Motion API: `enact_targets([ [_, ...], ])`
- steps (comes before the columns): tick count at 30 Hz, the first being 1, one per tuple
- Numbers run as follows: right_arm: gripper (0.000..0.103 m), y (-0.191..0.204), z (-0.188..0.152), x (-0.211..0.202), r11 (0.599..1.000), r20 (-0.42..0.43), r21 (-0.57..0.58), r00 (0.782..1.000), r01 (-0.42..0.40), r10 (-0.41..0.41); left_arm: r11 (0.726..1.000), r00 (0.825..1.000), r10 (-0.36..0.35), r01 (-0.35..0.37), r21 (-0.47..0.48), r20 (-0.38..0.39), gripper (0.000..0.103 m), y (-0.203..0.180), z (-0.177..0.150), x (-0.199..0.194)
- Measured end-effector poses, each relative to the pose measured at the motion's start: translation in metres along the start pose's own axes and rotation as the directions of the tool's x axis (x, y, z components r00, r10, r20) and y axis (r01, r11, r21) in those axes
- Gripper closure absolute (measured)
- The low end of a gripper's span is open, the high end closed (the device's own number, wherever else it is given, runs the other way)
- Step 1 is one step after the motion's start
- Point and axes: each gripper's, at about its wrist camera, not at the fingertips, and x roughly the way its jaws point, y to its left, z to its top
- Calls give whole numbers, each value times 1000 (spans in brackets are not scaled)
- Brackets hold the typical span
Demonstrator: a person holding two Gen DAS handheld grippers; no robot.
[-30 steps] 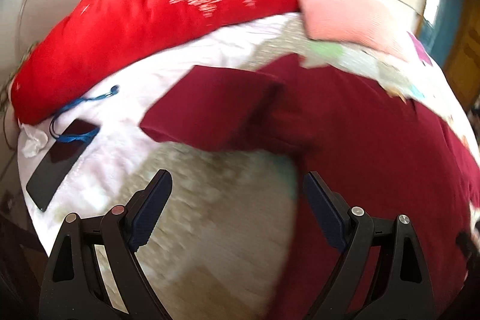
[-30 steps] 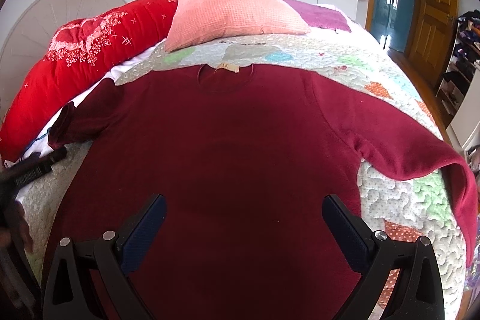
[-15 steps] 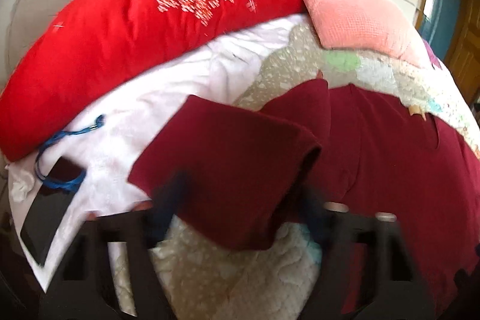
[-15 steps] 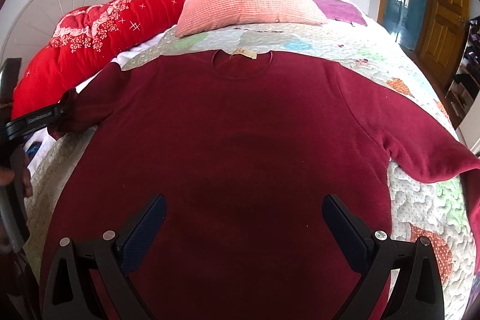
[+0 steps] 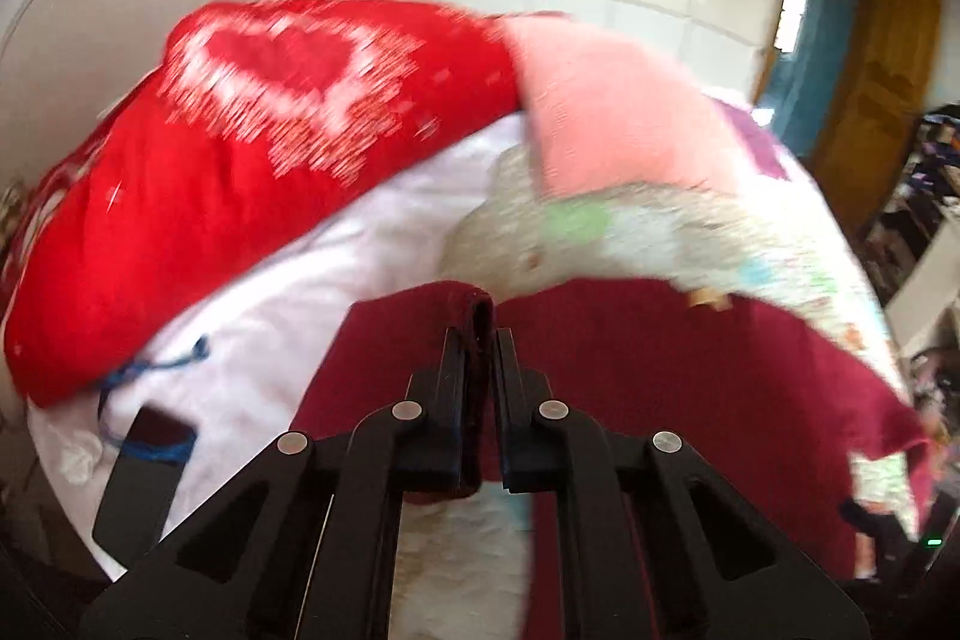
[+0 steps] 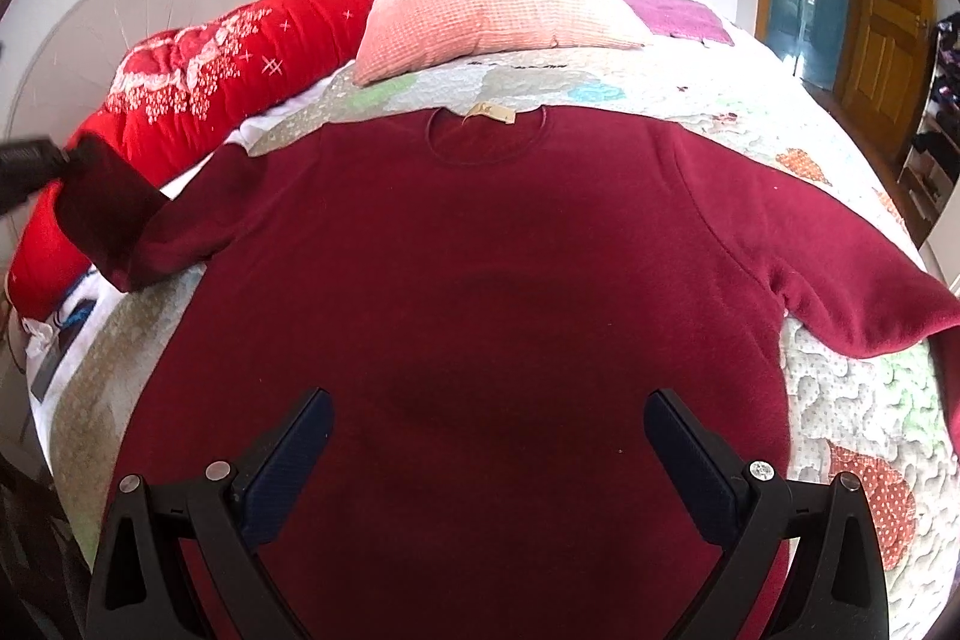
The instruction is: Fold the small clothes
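A dark red long-sleeved sweater lies flat, front up, on the quilted bed, collar at the far side. My left gripper is shut on the end of its left sleeve and holds it lifted off the bed. In the right wrist view that lifted sleeve end hangs from the left gripper at the far left. My right gripper is open and empty above the sweater's lower body. The right sleeve lies spread toward the bed's right edge.
A red bolster with white pattern and a pink pillow lie at the head of the bed. A dark phone with a blue cord lies on the white sheet at the left edge. A patchwork quilt covers the bed.
My left gripper moved forward onto the left sleeve end, closed on it and lifted it. The right gripper moved slightly closer over the sweater and stayed open.
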Motion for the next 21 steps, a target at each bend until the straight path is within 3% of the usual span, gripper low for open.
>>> enact_targets([
  [4,0,-13,3,-12,999,28,34,1000,1,-2,994,994,-100,99,39,32,96,-44,17,-24],
  [9,0,-40,10,-27,995,65,94,998,19,-25,968,971,-236,233,91,26,96,-116,27,-29],
  [15,0,-72,10,-36,989,79,135,994,61,-72,923,934,-351,357,146,-69,96,-215,11,14],
  [17,0,-84,7,-36,985,72,153,994,76,-88,914,926,-363,375,154,-102,96,-237,2,33],
  [21,0,-109,1,-33,975,44,190,991,114,-125,897,895,-396,425,119,-206,96,-269,-25,74],
])
